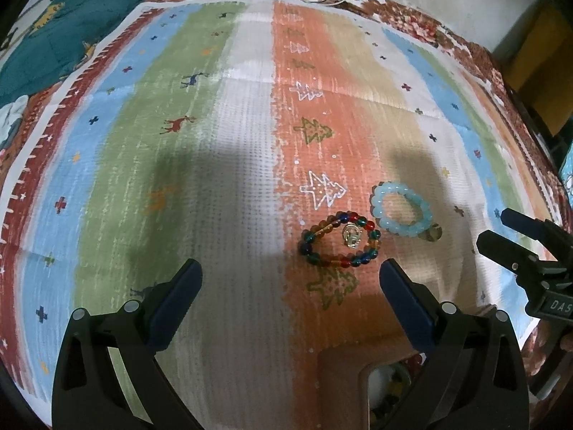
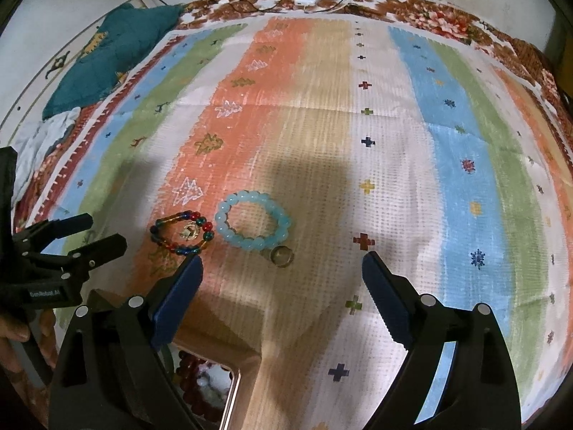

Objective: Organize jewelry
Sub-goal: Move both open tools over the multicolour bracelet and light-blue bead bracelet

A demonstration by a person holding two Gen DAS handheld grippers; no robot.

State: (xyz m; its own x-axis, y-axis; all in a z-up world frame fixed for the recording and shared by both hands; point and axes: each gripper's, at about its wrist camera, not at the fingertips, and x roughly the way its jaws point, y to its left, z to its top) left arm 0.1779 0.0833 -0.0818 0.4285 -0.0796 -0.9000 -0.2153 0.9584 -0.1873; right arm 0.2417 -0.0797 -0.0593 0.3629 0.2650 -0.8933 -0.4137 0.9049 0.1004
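Jewelry pickup, both grippers empty

Jaws on both grippers are spread wide, nothing between them. Left gripper (image 1: 290, 283) hovers over the striped cloth (image 1: 232, 125), with the multicolor bead bracelet (image 1: 338, 240) just ahead of its right finger and a small gold charm (image 1: 351, 239) lying inside that ring. Right gripper (image 2: 283, 276) faces the pale blue bracelet (image 2: 252, 222); a small ring (image 2: 282, 255) touches its near edge. Both bracelets lie flat, just beside each other. Pink box (image 2: 215, 387) sits open below the fingers, some beads already inside. Likely step: grab one bracelet. Advice: straddle a single bead strand, not the whole loop; close slowly since beads roll; avoid dragging the neighbor or the ring.
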